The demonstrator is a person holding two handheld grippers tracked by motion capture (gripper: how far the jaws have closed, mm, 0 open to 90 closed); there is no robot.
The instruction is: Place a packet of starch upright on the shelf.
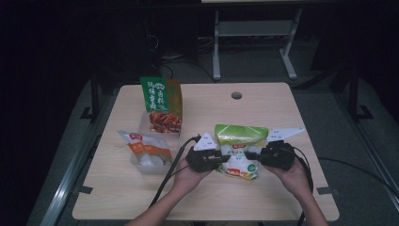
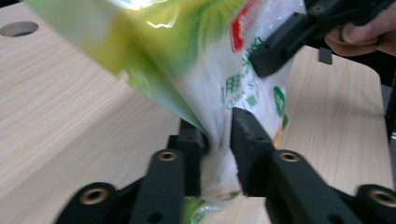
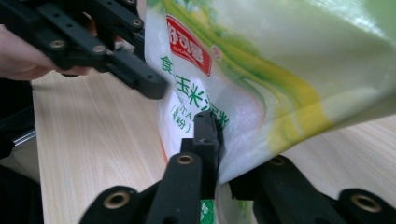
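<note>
Dark room, pale counter [image 1: 263, 197]. My left claw [image 2: 217, 140] and right claw [image 3: 224, 144] pinched the soft, slippery bag [image 1: 240, 146] by its sides.

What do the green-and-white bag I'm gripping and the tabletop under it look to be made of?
The green-and-white bag looks like thin glossy plastic film: it shows bright glare, creases and crumples where the left hand-held gripper pinches it. The tabletop looks like pale wood-grain laminate, matte and smooth; whether it is solid wood cannot be told.
</note>
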